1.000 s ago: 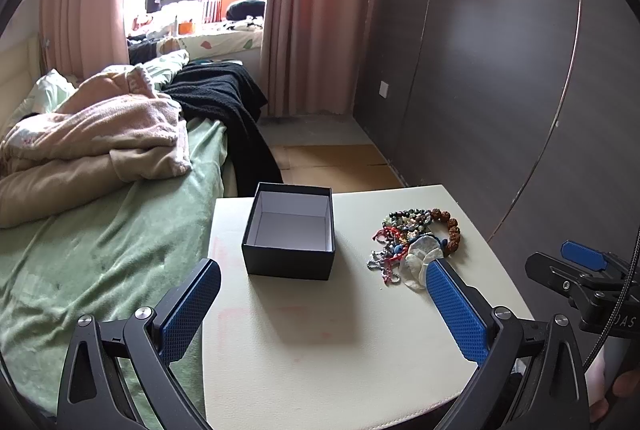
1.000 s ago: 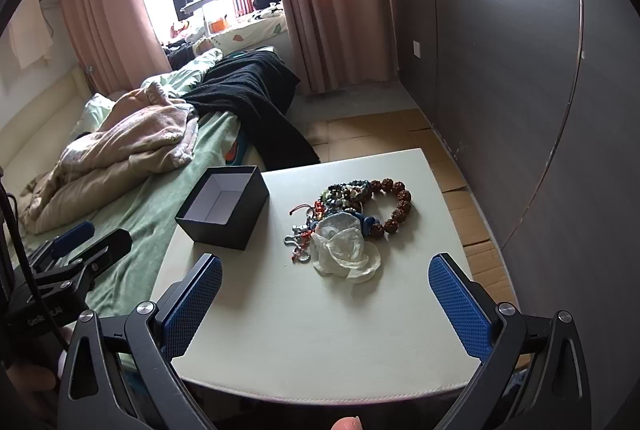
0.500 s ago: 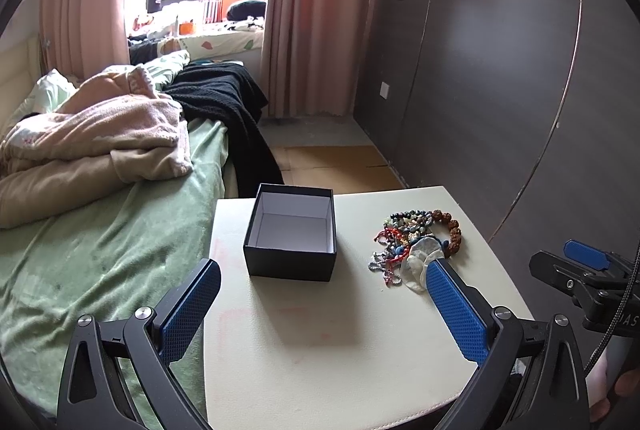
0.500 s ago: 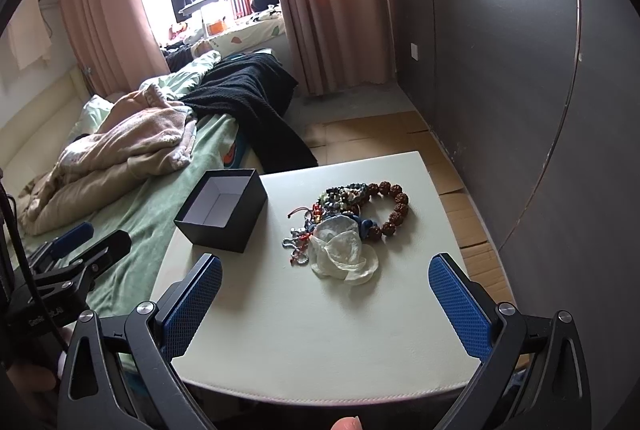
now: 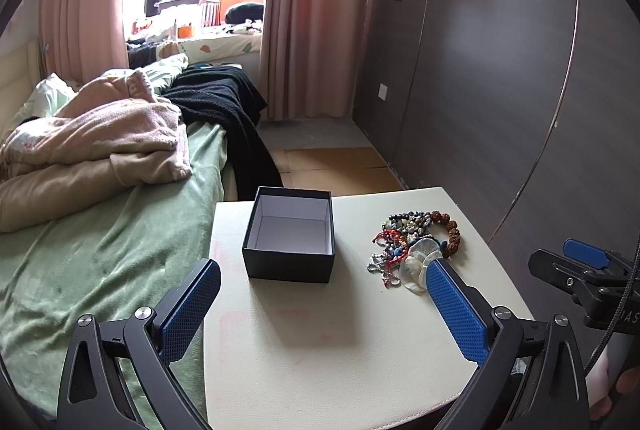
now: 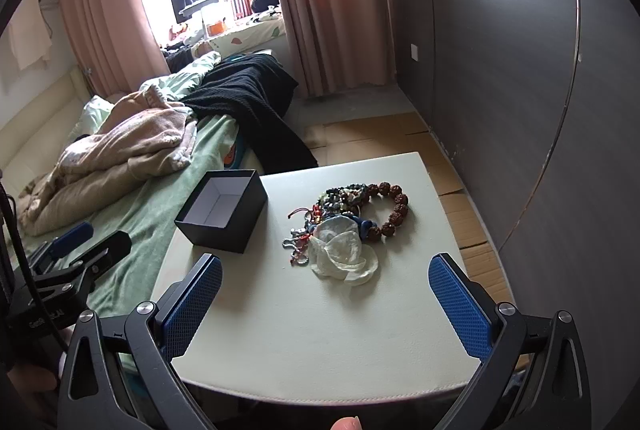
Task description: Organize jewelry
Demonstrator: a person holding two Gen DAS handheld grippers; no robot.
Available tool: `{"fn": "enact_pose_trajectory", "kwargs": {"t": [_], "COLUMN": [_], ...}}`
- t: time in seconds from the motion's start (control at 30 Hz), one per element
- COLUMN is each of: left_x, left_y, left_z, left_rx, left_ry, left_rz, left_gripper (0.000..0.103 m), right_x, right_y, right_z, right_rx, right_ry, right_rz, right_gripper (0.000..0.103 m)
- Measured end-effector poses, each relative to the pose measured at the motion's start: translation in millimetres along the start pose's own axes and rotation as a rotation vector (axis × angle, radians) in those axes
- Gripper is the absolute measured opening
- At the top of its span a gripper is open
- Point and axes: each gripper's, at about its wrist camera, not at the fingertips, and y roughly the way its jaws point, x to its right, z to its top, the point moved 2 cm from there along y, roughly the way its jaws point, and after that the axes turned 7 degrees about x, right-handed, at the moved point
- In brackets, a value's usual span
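Note:
An open black box (image 5: 290, 234) with a white, empty inside stands on the cream table (image 5: 340, 342); it also shows in the right wrist view (image 6: 222, 212). A pile of jewelry (image 6: 348, 214) lies to its right: a brown bead bracelet (image 6: 394, 208), dark beads, red cords, a chain and a white translucent flower piece (image 6: 344, 254). The pile shows in the left wrist view (image 5: 412, 246). My left gripper (image 5: 320, 304) is open and empty, before the box. My right gripper (image 6: 324, 304) is open and empty, before the pile.
A bed (image 5: 100, 250) with a green sheet, beige blankets and a black throw lies left of the table. A dark wardrobe wall (image 5: 500, 90) stands to the right. Cardboard covers the floor (image 6: 380, 134) beyond the table. Curtains and a window are at the back.
Both grippers have crept slightly forward toward the table; the box and jewelry have not moved.

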Motion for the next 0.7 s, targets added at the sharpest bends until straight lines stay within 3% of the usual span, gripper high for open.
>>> {"fn": "enact_pose_trajectory", "kwargs": {"t": [0.47,0.6,0.7], "left_x": [16,26,35], "left_y": [17,25,36], "left_z": [3,5,3], "left_rx": [-0.007,-0.009,-0.031], "left_ry": [-0.045,-0.055,-0.053], "left_rz": [-0.050,-0.087,-0.103], "left_gripper": [0.101,0.097,0.088], "right_x": [36,49,61], "right_y": [3,8,14], "right_z": [10,11,10], "right_rx": [0.014,0.009,-0.001], "right_ry": [0.211,0.280,0.343], "right_rz": [-0.008,-0.023,-0.033], "right_gripper": [0.103,0.103,0.103]}}
